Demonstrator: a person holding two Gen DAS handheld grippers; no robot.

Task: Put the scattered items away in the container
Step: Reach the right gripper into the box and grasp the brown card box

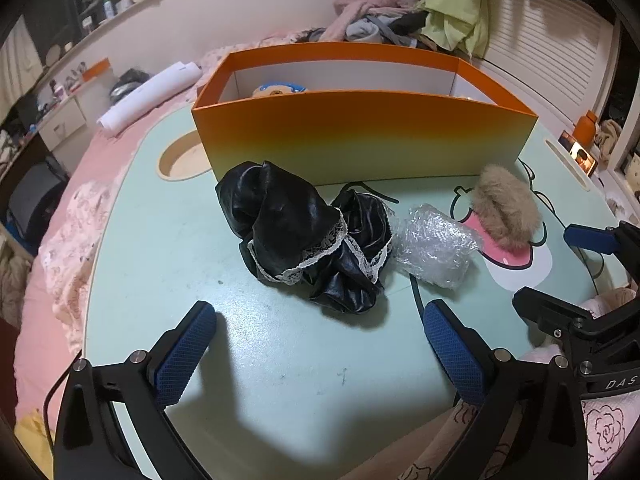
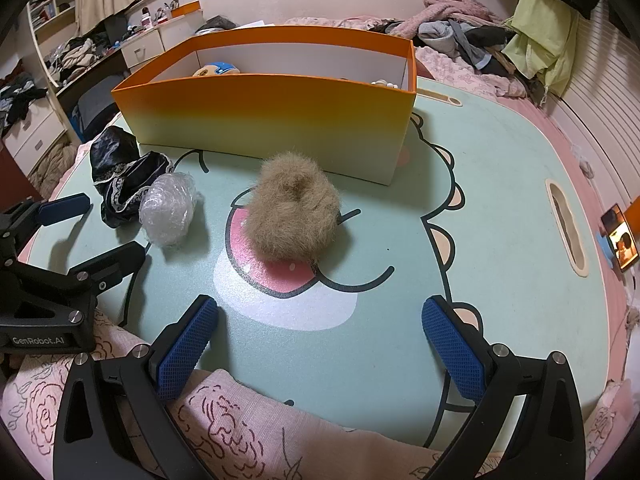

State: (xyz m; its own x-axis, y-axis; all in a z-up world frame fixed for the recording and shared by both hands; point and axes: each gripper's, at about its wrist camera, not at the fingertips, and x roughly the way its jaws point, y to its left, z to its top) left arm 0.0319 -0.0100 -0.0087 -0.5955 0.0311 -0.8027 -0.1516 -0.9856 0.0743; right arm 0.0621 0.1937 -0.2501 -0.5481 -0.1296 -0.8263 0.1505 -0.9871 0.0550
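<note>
An orange box point(image 1: 360, 140) point(image 2: 264, 120) stands open at the back of the mint table point(image 1: 160, 240); a blue and yellow toy point(image 1: 278, 90) shows inside. In front of it lie a black satin cloth with white lace point(image 1: 304, 236) point(image 2: 120, 176), a bubble-wrap bundle point(image 1: 434, 244) point(image 2: 168, 210) and a beige furry item point(image 1: 508, 212) point(image 2: 294, 212). My left gripper point(image 1: 318, 312) is open just short of the black cloth, nothing between its pads. My right gripper point(image 2: 320, 306) is open a little before the furry item, also empty.
The table has a round cup hole point(image 1: 182, 160) at the left and a slot point(image 2: 568, 232) at the right, with a lit phone point(image 2: 620, 238) beyond it. A white paper roll point(image 1: 152, 96) and a heap of clothes point(image 1: 380, 20) lie on the pink bedding behind.
</note>
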